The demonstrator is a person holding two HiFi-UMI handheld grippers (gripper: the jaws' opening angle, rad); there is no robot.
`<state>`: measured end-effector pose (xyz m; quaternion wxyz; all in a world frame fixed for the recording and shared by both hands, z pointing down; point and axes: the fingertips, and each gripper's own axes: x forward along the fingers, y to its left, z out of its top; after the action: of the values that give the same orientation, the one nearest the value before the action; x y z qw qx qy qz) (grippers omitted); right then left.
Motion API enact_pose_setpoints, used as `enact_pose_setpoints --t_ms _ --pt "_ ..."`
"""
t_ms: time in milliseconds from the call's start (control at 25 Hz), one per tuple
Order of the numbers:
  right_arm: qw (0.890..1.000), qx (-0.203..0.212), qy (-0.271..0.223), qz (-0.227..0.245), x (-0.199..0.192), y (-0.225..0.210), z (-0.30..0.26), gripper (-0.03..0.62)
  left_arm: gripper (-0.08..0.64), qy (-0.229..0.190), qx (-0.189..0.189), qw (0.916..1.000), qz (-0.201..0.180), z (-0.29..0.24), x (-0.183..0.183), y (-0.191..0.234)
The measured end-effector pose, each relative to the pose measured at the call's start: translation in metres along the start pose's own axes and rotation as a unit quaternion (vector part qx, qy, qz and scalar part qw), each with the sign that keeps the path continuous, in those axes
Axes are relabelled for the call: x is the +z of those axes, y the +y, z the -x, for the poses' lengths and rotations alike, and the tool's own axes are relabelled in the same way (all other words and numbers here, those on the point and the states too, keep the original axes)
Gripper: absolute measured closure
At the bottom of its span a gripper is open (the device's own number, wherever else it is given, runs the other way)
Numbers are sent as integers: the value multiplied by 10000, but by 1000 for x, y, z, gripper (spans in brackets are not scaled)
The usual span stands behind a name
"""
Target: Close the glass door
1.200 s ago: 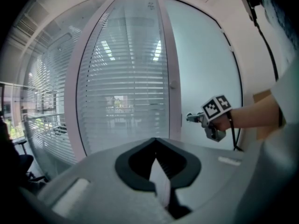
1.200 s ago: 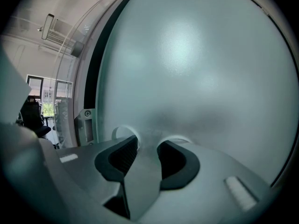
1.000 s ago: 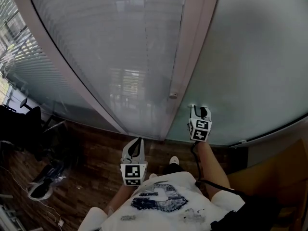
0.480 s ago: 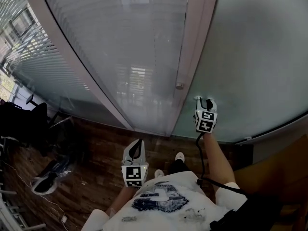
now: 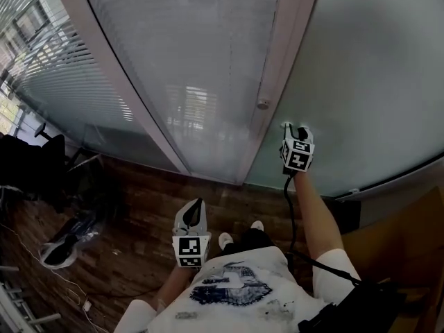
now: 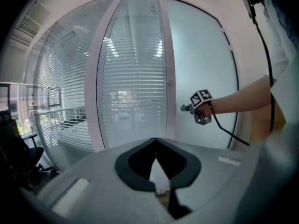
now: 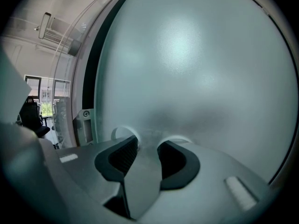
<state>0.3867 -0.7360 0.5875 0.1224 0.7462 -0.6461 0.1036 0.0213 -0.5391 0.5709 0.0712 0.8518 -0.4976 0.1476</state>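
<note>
Where the right gripper (image 5: 296, 128) sets its spread fingers (image 7: 119, 162) against it, the frosted glass door (image 5: 374, 82) stands upright, long axis vertical, just right of the pink door frame (image 5: 281, 68). Left gripper (image 5: 197, 205), fingers pressed together, hangs well apart from that frame.

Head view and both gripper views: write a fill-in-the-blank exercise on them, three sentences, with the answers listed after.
The right gripper has its jaws ___, nothing between them. The left gripper has its jaws ___. The one up at the frosted glass door is the ___ gripper.
Missing words: open; shut; right.
</note>
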Motion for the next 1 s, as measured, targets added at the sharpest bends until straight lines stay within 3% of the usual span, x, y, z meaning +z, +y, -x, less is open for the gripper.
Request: enact_pose_setpoints --t_ms 280,400,480,520,680,1000 --pt "9991 -182 280 -275 -6 -4 -11 453 557 -67 149 9999 -56 23 -4 -14" --pt "9987 -174 366 -311 -11 -1 11 458 557 -128 237 9996 -76 46 -5 -26" --pt "9988 69 257 -407 -18 6 44 574 557 -131 272 9995 -106 62 -8 -38" --pt "9983 276 159 -495 -22 11 63 584 557 -123 276 9995 -133 70 -10 -45" --pt "9936 954 -233 -551 -41 18 150 584 557 -212 244 9991 -259 100 -16 -86" --pt "9894 1241 -601 -451 -66 -21 333 584 557 -234 36 9989 -394 175 -19 -156"
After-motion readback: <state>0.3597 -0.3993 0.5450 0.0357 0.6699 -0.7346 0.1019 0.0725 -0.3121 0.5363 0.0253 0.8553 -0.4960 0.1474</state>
